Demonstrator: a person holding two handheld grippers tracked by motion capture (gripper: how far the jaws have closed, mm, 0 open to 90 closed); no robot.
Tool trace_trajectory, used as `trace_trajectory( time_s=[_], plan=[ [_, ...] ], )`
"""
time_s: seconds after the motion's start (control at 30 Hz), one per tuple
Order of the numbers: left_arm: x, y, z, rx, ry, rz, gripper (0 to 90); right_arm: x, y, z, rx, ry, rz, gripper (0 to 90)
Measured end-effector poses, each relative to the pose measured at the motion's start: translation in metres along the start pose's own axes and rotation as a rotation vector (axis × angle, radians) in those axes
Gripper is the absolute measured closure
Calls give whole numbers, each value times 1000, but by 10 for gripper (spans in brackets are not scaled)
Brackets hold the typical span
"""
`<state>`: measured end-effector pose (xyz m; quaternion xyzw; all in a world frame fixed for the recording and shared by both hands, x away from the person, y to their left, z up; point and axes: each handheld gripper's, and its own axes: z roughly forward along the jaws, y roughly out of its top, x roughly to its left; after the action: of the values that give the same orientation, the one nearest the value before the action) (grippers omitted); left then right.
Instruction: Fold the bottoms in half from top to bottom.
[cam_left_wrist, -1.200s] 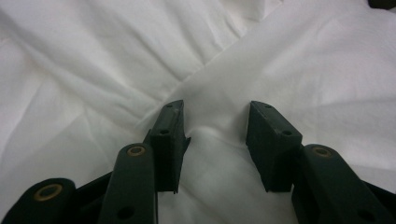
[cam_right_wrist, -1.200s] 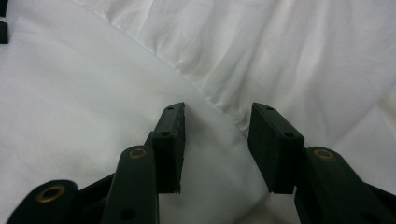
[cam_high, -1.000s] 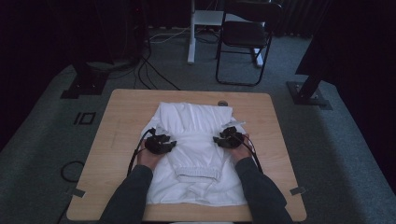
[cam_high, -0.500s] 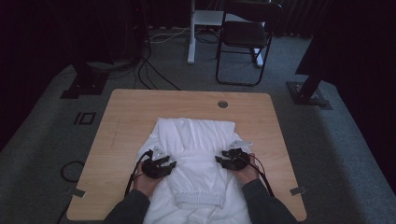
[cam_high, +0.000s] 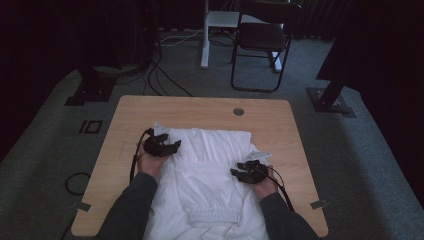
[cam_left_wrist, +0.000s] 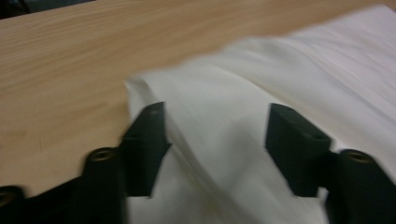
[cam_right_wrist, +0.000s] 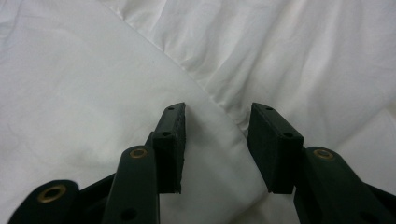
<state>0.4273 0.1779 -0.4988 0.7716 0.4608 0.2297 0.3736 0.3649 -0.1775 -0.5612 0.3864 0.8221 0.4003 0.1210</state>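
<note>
A white garment (cam_high: 205, 165) with a ribbed waistband (cam_high: 212, 217) lies on the wooden table (cam_high: 200, 107), its near end hanging toward the person. My left gripper (cam_high: 172, 146) is at the garment's far left corner. Its jaws have just been opening and now stand wide, with a loose fold of the cloth (cam_left_wrist: 219, 140) between them and no pad pressing on it. My right gripper (cam_high: 239, 171) is at the garment's right side. In the right gripper view a thick fold edge (cam_right_wrist: 210, 116) runs between its pads, and they hold it.
The table's far strip carries a round cable hole (cam_high: 238, 111). Beyond the table, on the grey carpet, stand a black chair (cam_high: 260, 40), a white stand (cam_high: 205, 35), floor cables (cam_high: 160, 75) and two dark stand bases (cam_high: 92, 87) (cam_high: 330, 97).
Both hands first dragged the garment toward the person. Since half a second ago the left hand has moved away to the far left corner, while the right hand has stayed put.
</note>
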Motion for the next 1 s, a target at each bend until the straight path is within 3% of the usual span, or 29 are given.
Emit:
trace_trajectory(
  time_s=[0.03, 0.07, 0.13, 0.17, 0.23, 0.4, 0.6, 0.67, 0.7, 0.73, 0.77, 0.8, 0.9, 1.0],
  plan=[
    [9, 8, 18, 25, 31, -15, 274, 0, -1, 0, -3, 3, 0, 561],
    [9, 8, 18, 25, 31, -15, 255, 0, -1, 0, -3, 3, 0, 561],
    [18, 10, 35, 73, 46, -53, 238, -1, -1, 0, -6, 9, 1, 562],
    [26, 5, 49, 111, 48, -87, 223, -2, -1, 0, -8, 14, 3, 562],
    [29, -1, 56, 139, 48, -99, 224, -2, -1, 0, -9, 15, 2, 562],
    [36, -9, 61, 156, 23, -121, 224, -2, -1, 0, -9, 17, 0, 562],
    [40, -13, 63, 154, 25, -97, 231, -2, -1, 0, -7, 16, 0, 562],
    [39, -13, 61, 155, 27, -85, 274, -3, -1, 0, -7, 18, -1, 561],
    [38, -14, 59, 146, -1, -82, 325, -3, -1, 0, -6, 20, 2, 561],
    [38, -14, 59, 146, -1, -82, 387, -3, -1, 0, -4, 22, 5, 561],
    [37, -13, 58, 144, -40, -78, 462, -3, 0, -1, -2, 24, 6, 561],
    [37, -13, 58, 144, -40, -78, 535, -3, 0, -1, -2, 24, 6, 561],
    [37, -13, 58, 145, -103, -98, 666, -8, 7, -4, 26, 56, 13, 603],
    [38, -14, 59, 146, -128, -106, 747, -15, 14, -11, 1, 28, 17, 608]
  ],
)
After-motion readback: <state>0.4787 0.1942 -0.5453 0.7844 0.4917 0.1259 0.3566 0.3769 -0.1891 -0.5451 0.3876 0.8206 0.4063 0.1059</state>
